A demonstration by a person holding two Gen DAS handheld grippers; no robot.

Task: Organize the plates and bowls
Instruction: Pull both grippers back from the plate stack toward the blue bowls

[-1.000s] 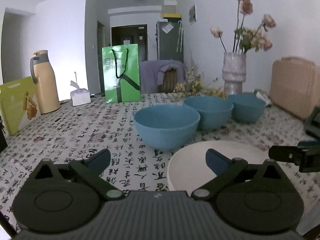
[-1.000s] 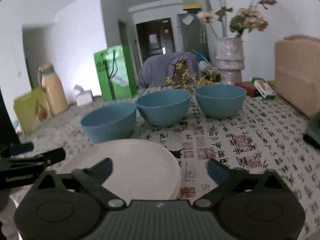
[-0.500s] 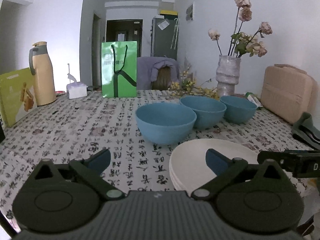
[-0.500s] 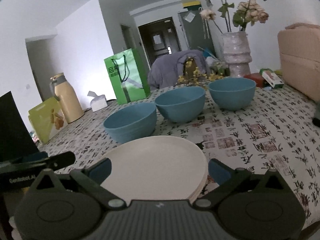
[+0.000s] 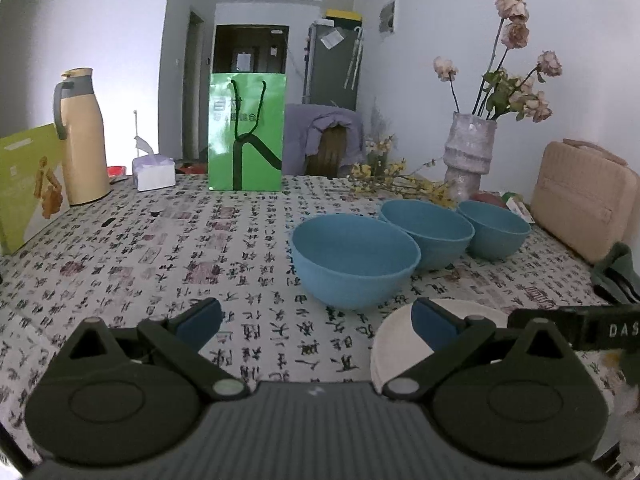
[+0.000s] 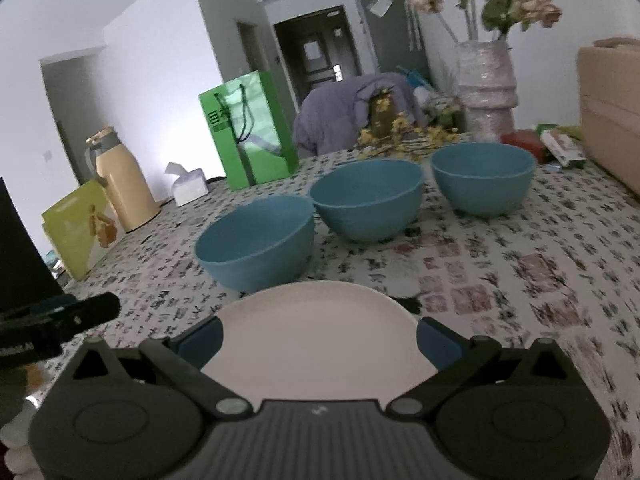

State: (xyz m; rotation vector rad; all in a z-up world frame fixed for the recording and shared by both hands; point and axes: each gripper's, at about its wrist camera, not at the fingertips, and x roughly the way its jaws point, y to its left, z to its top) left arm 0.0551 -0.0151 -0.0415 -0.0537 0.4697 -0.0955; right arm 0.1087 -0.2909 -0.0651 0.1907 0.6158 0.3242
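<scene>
Three blue bowls stand in a row on the patterned tablecloth: the near one, the middle one and the far one. A stack of white plates lies in front of them at the near edge. My left gripper is open and empty, left of the plates. My right gripper is open, its jaws standing on either side of the plates' near part; it also shows in the left wrist view.
A green paper bag, a beige thermos, a tissue box and a yellow-green box stand at the back left. A vase of dried flowers and a beige case stand at the right.
Both grippers have pulled back and risen; the left one has shifted left, so the plates now sit lower and further right in its view. Both stay open.
</scene>
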